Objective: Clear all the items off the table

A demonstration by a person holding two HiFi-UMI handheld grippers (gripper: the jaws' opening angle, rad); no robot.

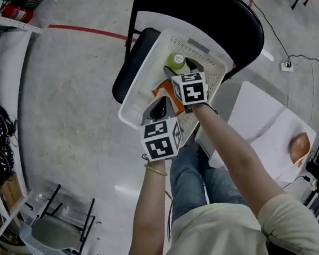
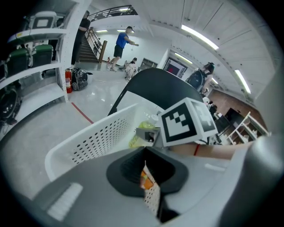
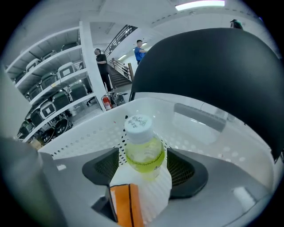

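Writing: the bottle (image 3: 143,153) has small grey print on its white cap (image 3: 138,123), too fine to read. A dotted line rings its body. No words can be made out on the orange packet (image 3: 126,206).
Bottle: it is filled with yellow-green liquid and stands upright with its long axis vertical and the cap on top. It is inside the white basket (image 3: 208,133), between the right jaw tips.
Right gripper (image 3: 143,173): the jaws are apart, one pad on each side of the bottle. A thin strip of white shows between the bottle and the left pad.
Orange packet: it lies in the basket, in the gap between the right jaws and nearer the camera than the bottle.
Left gripper (image 2: 148,177): the jaws are drawn almost together, leaving only a thin slit. A bit of orange and some perforated white plastic show through the slit. I cannot tell whether anything is pinched.
Surface: the basket sits on the seat of a black chair (image 1: 209,11). A white table (image 1: 258,122) stands to the right of the jaws.
Room: the floor (image 1: 73,116) is glossy grey with a red line (image 1: 84,29) painted on it. White shelves (image 3: 57,84) hold stored gear. A fire extinguisher (image 2: 68,80), stairs (image 2: 91,44) and people (image 2: 120,42) are far beyond the jaws.
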